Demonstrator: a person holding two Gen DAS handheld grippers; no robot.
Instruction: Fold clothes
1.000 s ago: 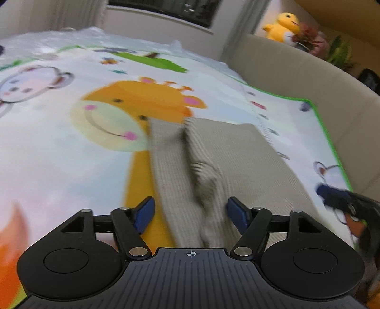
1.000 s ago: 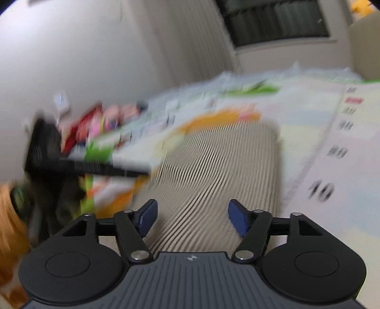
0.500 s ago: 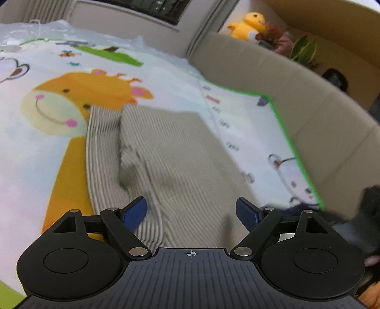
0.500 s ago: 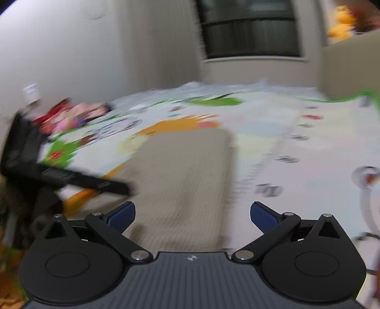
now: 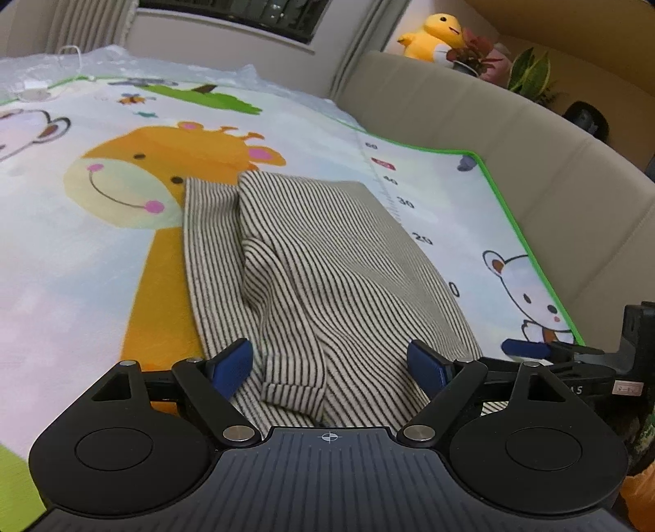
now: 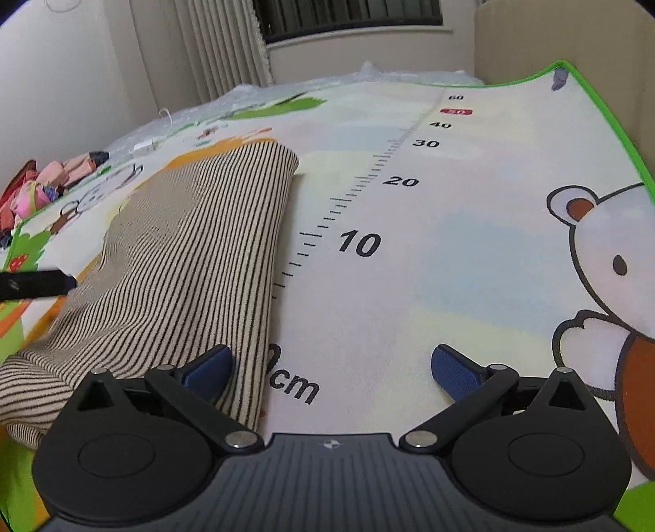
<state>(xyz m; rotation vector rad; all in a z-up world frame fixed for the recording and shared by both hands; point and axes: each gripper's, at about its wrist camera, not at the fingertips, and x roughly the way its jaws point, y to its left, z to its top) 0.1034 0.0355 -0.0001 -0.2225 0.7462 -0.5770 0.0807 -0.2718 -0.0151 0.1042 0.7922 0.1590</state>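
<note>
A beige garment with thin black stripes [image 5: 311,262] lies partly folded on a cartoon play mat [image 5: 82,245], one sleeve laid over its middle. My left gripper [image 5: 329,364] is open, its jaws wide apart over the garment's near end, holding nothing. In the right wrist view the same garment [image 6: 184,262] lies at the left. My right gripper [image 6: 331,368] is open over the garment's right near edge and the bare mat [image 6: 450,253]. The right gripper also shows at the right edge of the left wrist view [image 5: 573,356].
A beige padded wall [image 5: 511,143] curves along the mat's right side, with a yellow plush toy [image 5: 434,34] and plants on top. Crinkled clear plastic [image 5: 102,61] lies at the far end. Colourful toys [image 6: 37,188] sit off the mat's left edge.
Both grippers have opened wider. The right gripper has swung right, so the garment now sits at its left. The left gripper stays over the garment's near end.
</note>
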